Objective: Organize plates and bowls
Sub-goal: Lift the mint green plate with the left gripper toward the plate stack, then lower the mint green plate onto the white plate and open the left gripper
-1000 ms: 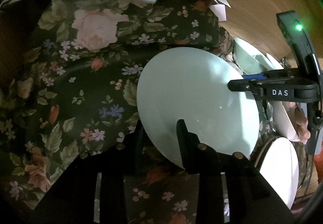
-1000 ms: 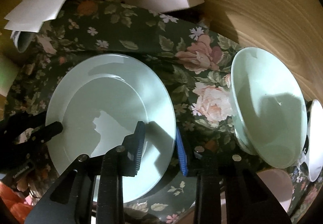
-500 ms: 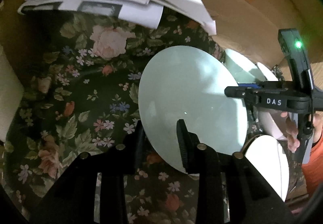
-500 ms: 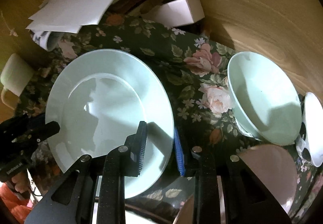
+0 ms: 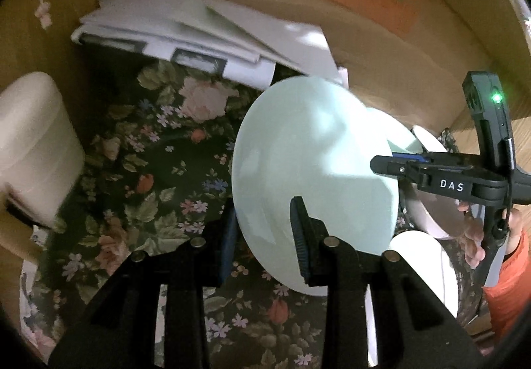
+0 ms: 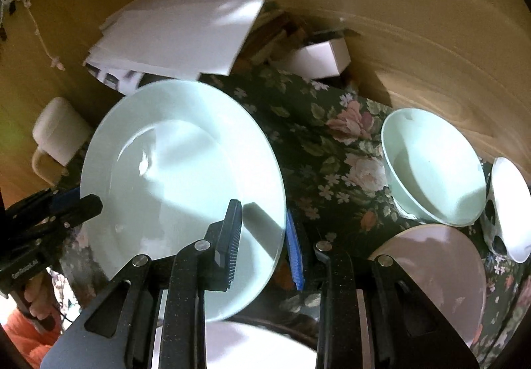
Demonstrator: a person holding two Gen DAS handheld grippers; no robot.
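A pale green plate (image 5: 312, 169) hangs tilted above the floral cloth (image 5: 149, 169), held from two sides. My left gripper (image 5: 264, 216) is shut on its near rim, one finger under it and one on top. My right gripper (image 6: 262, 223) is shut on the opposite rim of the same plate (image 6: 179, 176). In the left wrist view the right gripper (image 5: 391, 166) shows clamped on the plate's right edge. The right wrist view catches the left gripper (image 6: 83, 203) at the plate's left edge. A pale green bowl (image 6: 431, 166) stands on the cloth to the right.
A pink plate (image 6: 438, 266) and a white plate (image 6: 259, 349) lie near the front, and a white bowl with black spots (image 6: 511, 203) sits far right. A cream mug (image 6: 59, 133), loose papers (image 6: 186, 33) and a white box (image 6: 322, 56) line the back by the wooden wall.
Both grippers have risen with the plate, lifting it clear of the cloth. The mug, papers and back wall have come further into view.
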